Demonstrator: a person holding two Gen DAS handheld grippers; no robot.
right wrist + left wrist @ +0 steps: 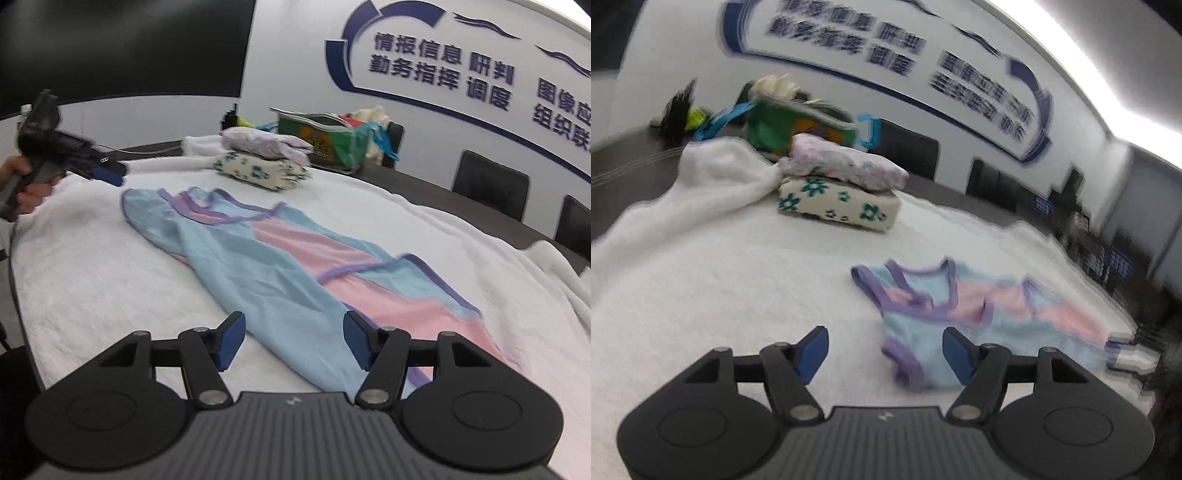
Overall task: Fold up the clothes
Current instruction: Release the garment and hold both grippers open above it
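Right wrist: blue-pink garment (280, 254), rumpled lengthwise.

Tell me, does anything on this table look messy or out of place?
Only the blue and pink garment: it lies rumpled and slanted across the white blanket, one side folded over, not yet tidied. The two folded pieces behind it sit stacked neatly. Nothing looks spilled or damaged.

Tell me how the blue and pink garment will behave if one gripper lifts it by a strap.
The blue and pink garment lies limp and creased on the white blanket, so it will probably droop and hang rather than hold its shape. It looks thin, so likely light. Its purple-edged straps lie loose and may twist or swing.
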